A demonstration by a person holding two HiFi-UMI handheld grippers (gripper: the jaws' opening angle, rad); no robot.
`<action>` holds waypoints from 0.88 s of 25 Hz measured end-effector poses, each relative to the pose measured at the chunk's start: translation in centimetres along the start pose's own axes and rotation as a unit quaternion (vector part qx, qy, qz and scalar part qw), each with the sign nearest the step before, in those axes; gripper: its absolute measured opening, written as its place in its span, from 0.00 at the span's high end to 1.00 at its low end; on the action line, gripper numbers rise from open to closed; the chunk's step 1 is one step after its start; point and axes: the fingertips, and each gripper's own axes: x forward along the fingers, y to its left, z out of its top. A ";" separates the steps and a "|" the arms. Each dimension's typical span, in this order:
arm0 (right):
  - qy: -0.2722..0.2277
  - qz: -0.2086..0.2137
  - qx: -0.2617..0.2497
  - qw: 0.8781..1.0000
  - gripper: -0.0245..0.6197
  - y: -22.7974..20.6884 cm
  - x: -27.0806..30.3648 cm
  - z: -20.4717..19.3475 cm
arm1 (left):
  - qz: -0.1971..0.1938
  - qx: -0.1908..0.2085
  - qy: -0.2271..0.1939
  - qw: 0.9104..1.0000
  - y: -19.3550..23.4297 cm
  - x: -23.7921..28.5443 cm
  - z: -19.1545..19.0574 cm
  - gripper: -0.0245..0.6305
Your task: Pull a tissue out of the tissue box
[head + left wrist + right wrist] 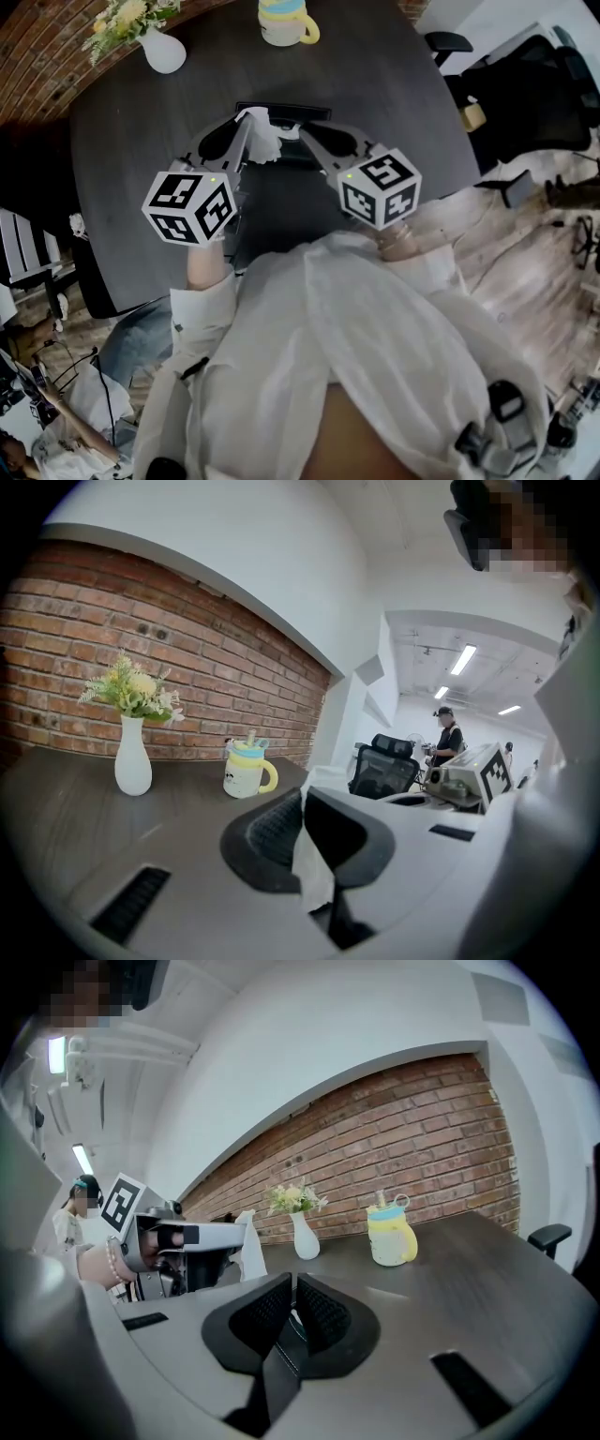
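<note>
Tissue | white, crumpled, held just over the dark tissue box near the middle of the surface | looks soft and light, may tear if yanked, best pinched near its top | left tool clamped on it | right tool pinched together, holding nothing
</note>
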 end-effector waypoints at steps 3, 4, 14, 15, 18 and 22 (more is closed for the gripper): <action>0.000 0.002 -0.002 1.000 0.94 0.1 0.1 0.0 | 0.001 -0.015 0.003 1.000 0.1 0.0 -1.0 0.95; 0.001 0.002 -0.002 1.000 0.94 0.1 0.1 0.0 | 0.001 -0.019 0.006 1.000 0.1 0.0 -1.5 0.95; 0.028 0.004 -0.005 1.000 0.95 0.1 0.9 -1.8 | 0.002 -0.043 0.039 0.998 0.5 0.3 -5.0 0.95; 0.031 0.004 -0.005 1.000 0.95 0.1 0.9 -2.1 | 0.002 -0.046 0.042 0.998 0.5 0.3 -5.4 0.95; 0.041 0.005 0.003 0.999 0.95 0.0 1.2 -2.7 | 0.002 -0.053 0.051 0.997 0.6 0.4 -6.3 0.95; 0.054 0.006 0.000 0.999 0.95 0.1 1.2 -3.5 | 0.005 -0.051 0.063 0.997 0.6 0.5 -7.3 0.95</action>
